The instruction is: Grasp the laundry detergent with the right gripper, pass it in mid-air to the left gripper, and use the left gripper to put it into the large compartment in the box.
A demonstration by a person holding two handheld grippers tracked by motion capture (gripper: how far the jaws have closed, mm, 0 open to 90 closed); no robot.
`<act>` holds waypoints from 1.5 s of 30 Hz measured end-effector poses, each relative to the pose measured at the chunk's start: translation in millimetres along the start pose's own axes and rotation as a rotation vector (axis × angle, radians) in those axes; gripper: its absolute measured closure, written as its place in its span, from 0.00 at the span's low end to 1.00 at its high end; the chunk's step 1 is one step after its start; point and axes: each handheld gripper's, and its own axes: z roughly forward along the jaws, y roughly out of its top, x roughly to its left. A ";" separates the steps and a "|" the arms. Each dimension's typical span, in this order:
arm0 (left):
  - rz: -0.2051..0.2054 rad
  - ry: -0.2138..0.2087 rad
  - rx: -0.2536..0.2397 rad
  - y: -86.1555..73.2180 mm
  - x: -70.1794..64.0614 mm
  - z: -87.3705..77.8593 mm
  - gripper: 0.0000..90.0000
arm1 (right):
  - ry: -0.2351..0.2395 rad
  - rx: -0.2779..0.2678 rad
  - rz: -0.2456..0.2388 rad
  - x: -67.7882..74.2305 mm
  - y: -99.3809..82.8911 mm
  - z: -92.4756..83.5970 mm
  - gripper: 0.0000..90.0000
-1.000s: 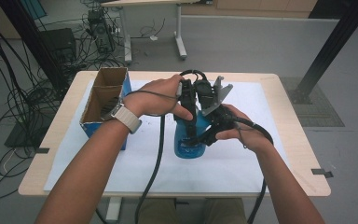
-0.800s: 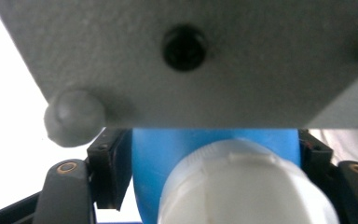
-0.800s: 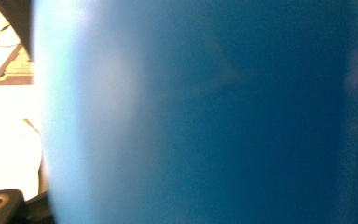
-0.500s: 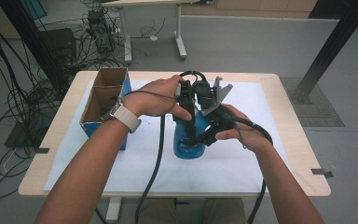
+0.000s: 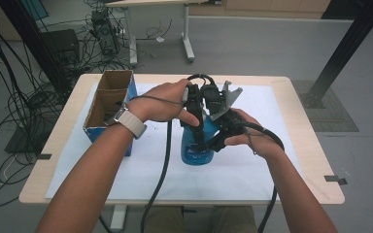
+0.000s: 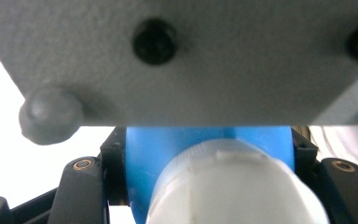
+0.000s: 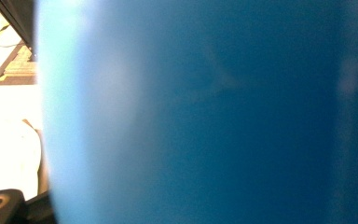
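Note:
A blue bottle (image 5: 195,150) stands upright on the white sheet near the table's middle. My left gripper (image 5: 197,127) comes down on it from above and is shut on its upper part. In the left gripper view the bottle's blue neck (image 6: 168,154) is pressed between the black pads, with the white cap (image 6: 233,191) close in front. A grey plate (image 6: 205,60) of the other gripper hangs above. My right gripper (image 5: 211,142) reaches in from the right and is shut on the bottle's body. The blue wall of the bottle (image 7: 214,116) sits close to the camera in the right gripper view.
An open cardboard box (image 5: 108,102) with blue sides stands at the table's left. The white sheet (image 5: 252,170) covers most of the wooden table (image 5: 315,160). Cables trail from both grippers over the front edge. Floor cables and another desk lie beyond.

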 end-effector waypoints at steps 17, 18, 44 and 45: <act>-0.010 -0.003 0.008 -0.5 -1.2 -3.0 0.42 | 0.003 -0.004 -0.006 1.0 2.5 -0.9 0.49; -0.010 -0.002 0.004 -0.6 -1.4 -3.0 0.42 | 0.003 -0.005 -0.004 1.1 2.5 -0.9 0.49; -0.016 -0.004 0.007 -1.9 -1.0 -2.5 0.42 | 0.006 -0.003 -0.004 0.5 2.9 0.2 0.49; -0.015 -0.003 0.005 -1.9 -1.0 -2.5 0.42 | 0.007 -0.002 -0.003 0.4 2.9 0.2 0.49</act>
